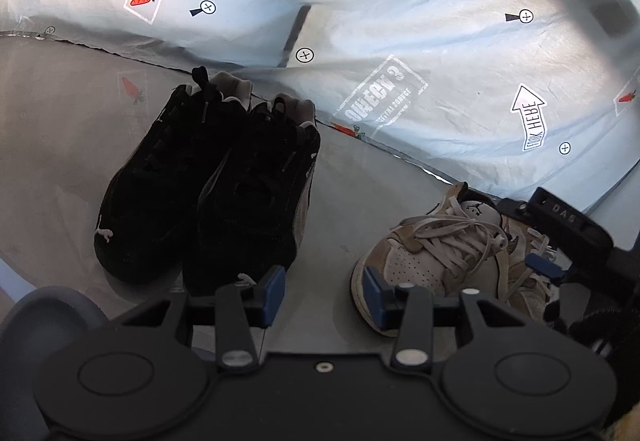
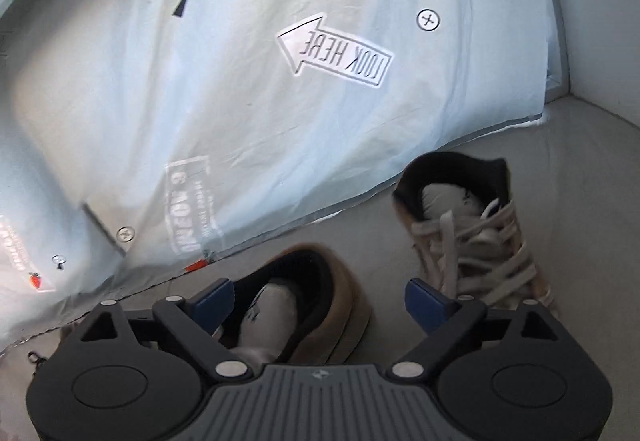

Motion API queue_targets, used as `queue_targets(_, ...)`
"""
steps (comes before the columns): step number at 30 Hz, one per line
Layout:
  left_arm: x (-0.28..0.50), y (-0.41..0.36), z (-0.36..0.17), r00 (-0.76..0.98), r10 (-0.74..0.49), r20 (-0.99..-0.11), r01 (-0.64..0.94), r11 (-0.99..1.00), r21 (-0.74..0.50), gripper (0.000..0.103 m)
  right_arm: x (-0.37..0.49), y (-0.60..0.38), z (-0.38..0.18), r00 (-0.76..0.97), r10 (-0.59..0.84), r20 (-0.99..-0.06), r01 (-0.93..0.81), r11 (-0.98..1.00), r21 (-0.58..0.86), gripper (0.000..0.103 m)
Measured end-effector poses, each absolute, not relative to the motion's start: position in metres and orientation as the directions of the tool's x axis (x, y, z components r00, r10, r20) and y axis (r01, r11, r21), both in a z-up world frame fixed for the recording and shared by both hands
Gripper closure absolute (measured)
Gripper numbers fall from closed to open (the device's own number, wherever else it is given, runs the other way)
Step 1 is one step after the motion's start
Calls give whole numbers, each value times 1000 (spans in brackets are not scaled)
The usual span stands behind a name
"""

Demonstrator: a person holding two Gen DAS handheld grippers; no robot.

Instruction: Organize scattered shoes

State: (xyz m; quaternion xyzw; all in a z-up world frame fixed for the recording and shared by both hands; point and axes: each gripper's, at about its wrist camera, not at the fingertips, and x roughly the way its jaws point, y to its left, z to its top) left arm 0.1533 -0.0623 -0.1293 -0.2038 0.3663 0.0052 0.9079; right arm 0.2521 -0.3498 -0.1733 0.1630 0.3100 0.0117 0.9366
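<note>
A grey floor (image 1: 60, 129) runs to a pale blue printed sheet (image 1: 460, 53) hanging at the far side, marked with carrots, crossed circles, a stamp motif and a "LOOK HERE" arrow (image 2: 335, 51); a white wall closes the far right in the right wrist view.

Left wrist view, left to right: a pair of black sneakers (image 1: 208, 181) stands side by side on the floor, sides touching, toes near, heels toward the sheet. The left gripper (image 1: 324, 295) hangs low over bare floor between the black pair and the tan pair. Its blue-padded fingers (image 1: 274, 291) stand partly apart with nothing between them: released. To the right sits a tan-and-white laced sneaker (image 1: 424, 249), toe near, just beside the right-hand pad. The right gripper (image 1: 560, 241) enters at the right edge above that shoe's laces.

Right wrist view, left to right: the right gripper (image 2: 320, 303) has its fingers (image 2: 212, 301) spread wide, released, gripping nothing. The left pad lies over the collar opening of the low tan sneaker (image 2: 320, 289). The right pad sits just beside the second tan sneaker (image 2: 472, 233), which stands upright, laced, nearer the sheet's hem. The two tan shoes stand near each other, apart.
</note>
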Motion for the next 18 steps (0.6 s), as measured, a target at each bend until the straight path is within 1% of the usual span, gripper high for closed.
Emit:
queue_targets(2, 151, -63, -127, 736, -145, -661, -147, 919, -366, 59, 241, -331, -188, 786, 179, -592, 23, 948, 317, 6)
queue_targets(5, 146, -61, -126, 744, -140, -653, -151, 917, -368, 59, 244, -299, -212, 735, 181, -654, -45, 975, 219, 6)
queue_targets(9, 140, -48, -130, 746, -97, -659, -207, 907, -367, 59, 260, -281, -218, 714, 156, -682, -129, 988, 91, 6)
queue_targets(11, 140, -41, -132, 746, -79, -662, -234, 899, -371, 59, 266, -282, -217, 698, 173, -695, -160, 984, 84, 7)
queue_targets(13, 141, -35, -133, 746, -64, -663, -255, 892, -373, 59, 270, -286, -216, 689, 211, -693, -233, 970, 64, 9)
queue_targets(18, 142, -19, -126, 769, -24, -639, -286, 881, -377, 59, 274, -296, -216, 647, 320, -692, -368, 926, 84, 11)
